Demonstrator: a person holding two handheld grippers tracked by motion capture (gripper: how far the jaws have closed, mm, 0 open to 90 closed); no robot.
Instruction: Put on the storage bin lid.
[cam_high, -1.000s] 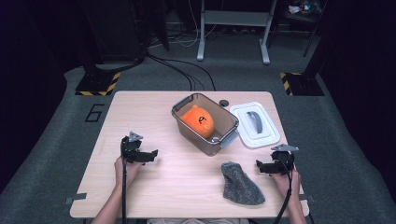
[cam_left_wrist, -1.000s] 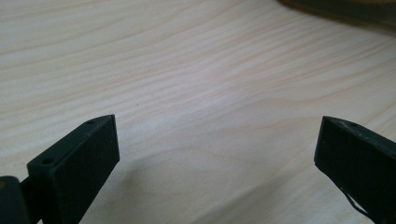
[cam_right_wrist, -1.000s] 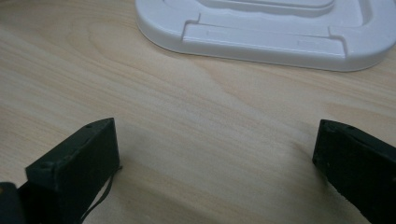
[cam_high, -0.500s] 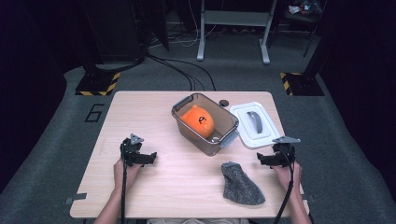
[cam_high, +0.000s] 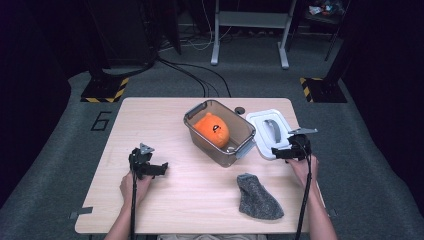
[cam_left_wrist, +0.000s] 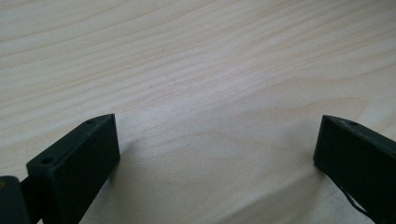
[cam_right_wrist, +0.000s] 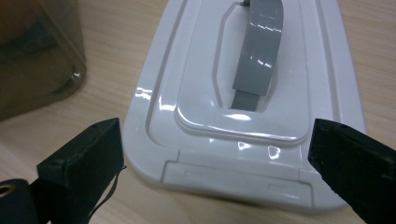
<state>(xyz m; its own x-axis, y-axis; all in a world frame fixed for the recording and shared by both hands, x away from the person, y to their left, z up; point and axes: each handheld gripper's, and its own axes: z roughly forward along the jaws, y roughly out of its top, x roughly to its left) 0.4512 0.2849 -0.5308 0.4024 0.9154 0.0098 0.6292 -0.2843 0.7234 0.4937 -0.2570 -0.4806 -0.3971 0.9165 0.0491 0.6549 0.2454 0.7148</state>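
Your right gripper (cam_high: 278, 152) has moved forward since the earlier picture and now stands at the near edge of the lid (cam_right_wrist: 243, 93), while your left gripper (cam_high: 161, 169) stayed almost in the same place over the bare table (cam_high: 150, 115). Both grippers have their jaws wide open and hold nothing. The white lid lies flat on the table just beside the bin (cam_high: 220, 131), at its right, and the lid's near edge sits between your right jaws. I judge the work has hardly begun: the lid is not grasped yet, and the bin is uncovered. I count one bin, one lid, one orange toy (cam_high: 212, 129) inside the bin, and one grey sock (cam_high: 257, 197).
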